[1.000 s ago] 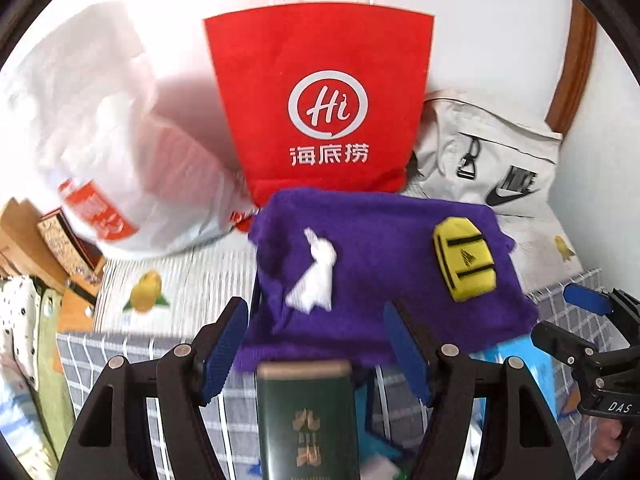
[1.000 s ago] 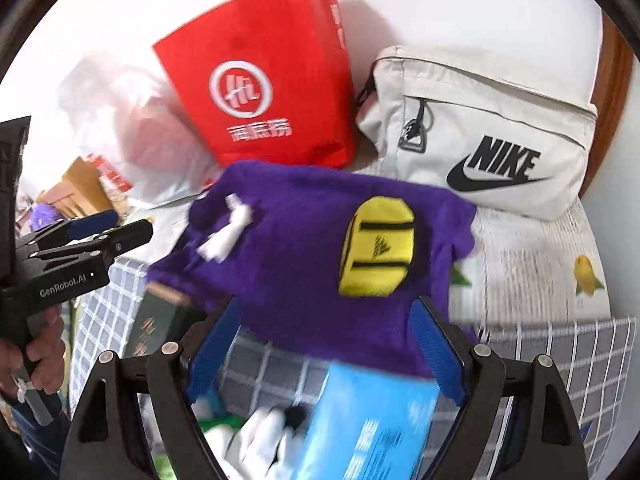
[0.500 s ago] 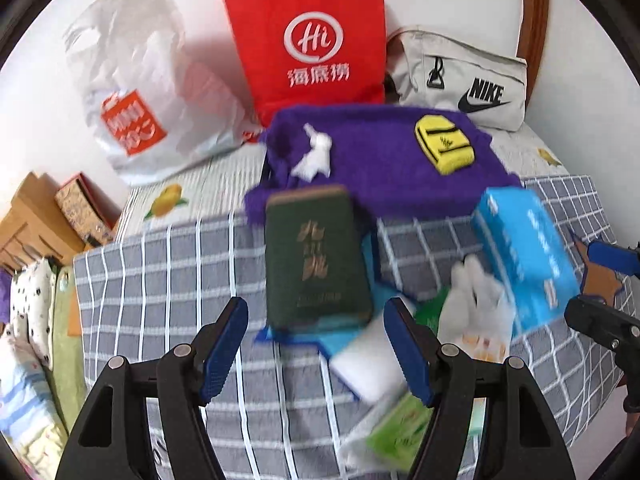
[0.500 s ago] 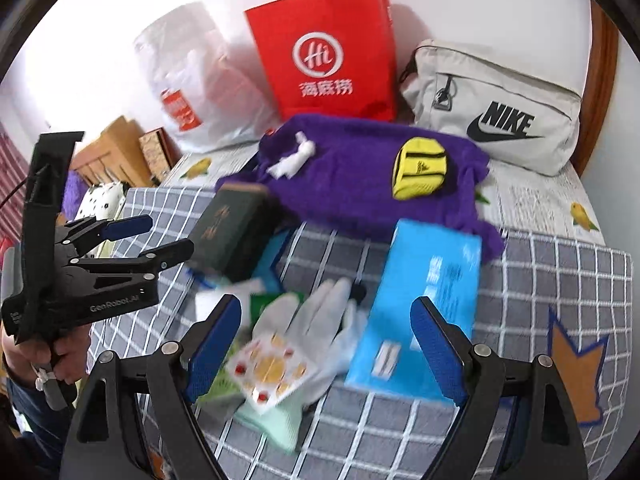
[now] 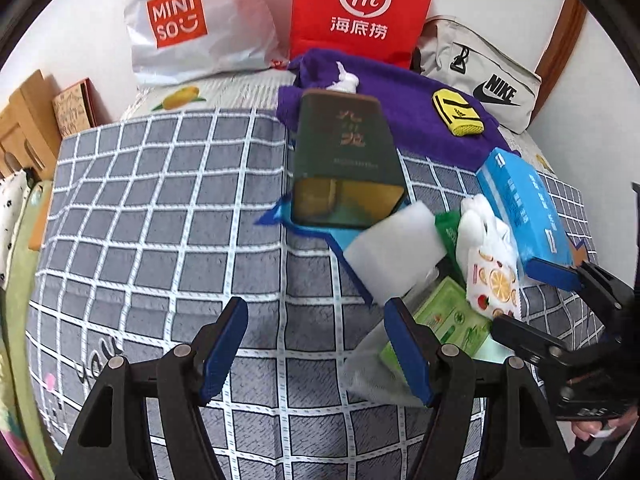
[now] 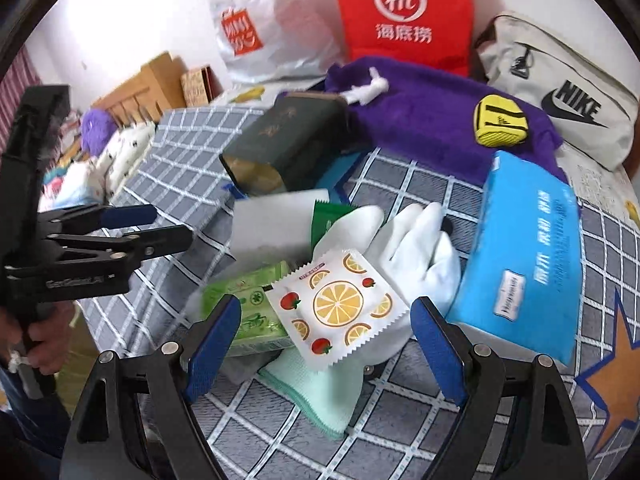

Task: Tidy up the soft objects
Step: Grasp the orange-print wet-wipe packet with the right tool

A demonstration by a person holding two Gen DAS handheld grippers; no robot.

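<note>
A grey checked blanket [image 5: 160, 208] covers the bed, and the soft things lie heaped toward its far right part. Both tools hang over it with nothing between their pads: the left hand-held gripper [image 5: 316, 344] stands partly open above bare blanket, the right hand-held gripper [image 6: 326, 344] spread wide just over the pile. Under the right one lies a fruit-printed sachet [image 6: 336, 306] on top of a white glove [image 6: 416, 248], with a green wipes pack [image 6: 248, 304] touching its left edge and a pale mint cloth [image 6: 316, 392] poking out beneath. Beside the glove, toward the right edge, a blue tissue pack [image 6: 528, 256] leans against the heap. Behind them a white foam block [image 5: 394, 256] rests against a dark green tin [image 5: 346, 160], which stands tilted on a blue sheet and hides part of a purple drawstring pouch [image 5: 408, 100]. A yellow patch [image 5: 458, 118] sits on the pouch. Along the far edge, against the wall, stand a white shopping bag [image 5: 192, 24], a red paper bag [image 5: 360, 8] and a beige waist bag [image 5: 488, 80].
</note>
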